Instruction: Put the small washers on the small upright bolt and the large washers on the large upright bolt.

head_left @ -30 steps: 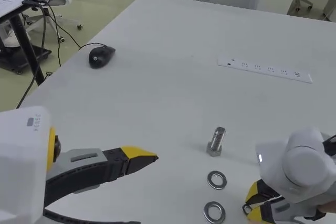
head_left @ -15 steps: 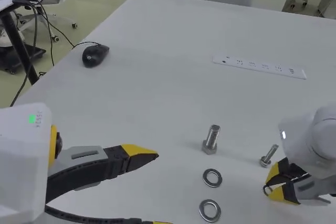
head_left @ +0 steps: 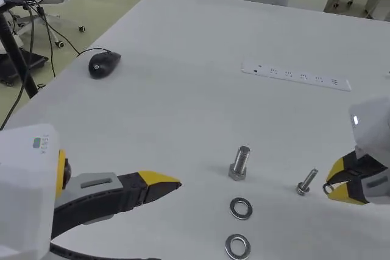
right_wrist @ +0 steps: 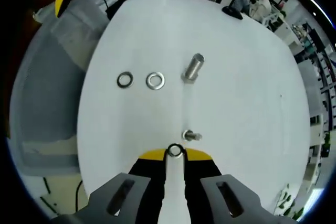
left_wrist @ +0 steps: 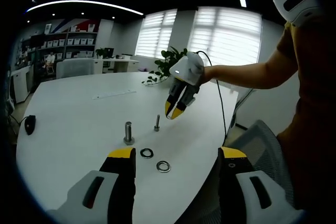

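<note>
1. The right gripper has its jaws clamped on a small washer. It holds the washer just beside the small upright bolt, which stands close to the near edge of the table.
2. Bring the washer over the bolt's tip with its hole level and centred on the shank, then lower it.
3. Release only once the ring is around the thread. A tilted washer would likely catch or tip the bolt.
4. The left gripper, jaws apart and holding nothing, hovers by the near edge. Keep it away from the large bolt and the large washers.
</note>
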Available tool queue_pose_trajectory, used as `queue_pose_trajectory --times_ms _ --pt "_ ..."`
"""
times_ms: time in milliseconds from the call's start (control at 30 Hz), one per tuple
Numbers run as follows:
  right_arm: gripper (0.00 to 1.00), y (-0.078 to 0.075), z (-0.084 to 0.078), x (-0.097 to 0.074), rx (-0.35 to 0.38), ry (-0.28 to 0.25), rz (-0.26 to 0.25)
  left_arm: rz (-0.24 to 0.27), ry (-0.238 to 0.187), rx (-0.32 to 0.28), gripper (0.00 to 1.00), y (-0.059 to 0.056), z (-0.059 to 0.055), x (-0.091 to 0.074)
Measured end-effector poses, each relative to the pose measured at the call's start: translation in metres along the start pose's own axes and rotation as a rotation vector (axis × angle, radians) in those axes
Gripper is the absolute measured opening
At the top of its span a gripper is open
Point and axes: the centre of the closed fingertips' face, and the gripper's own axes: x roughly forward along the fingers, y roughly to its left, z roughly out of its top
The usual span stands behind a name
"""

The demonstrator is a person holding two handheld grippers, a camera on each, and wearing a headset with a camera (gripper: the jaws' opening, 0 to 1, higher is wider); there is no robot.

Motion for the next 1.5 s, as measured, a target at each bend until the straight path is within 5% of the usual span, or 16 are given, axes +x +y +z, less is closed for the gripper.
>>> queue_pose_trajectory --times_ms 633,1500 --pt "0.12 -0.023 0.013 0.007 -0.018 -0.005 -0.009 -0.006 0.012 -0.010 0.63 0.008 -0.004 0.003" --pt "0.13 -0.019 0.006 0.043 -0.027 0.012 0.052 0.009 0.014 -0.037 0.63 0.015 -0.012 0.002"
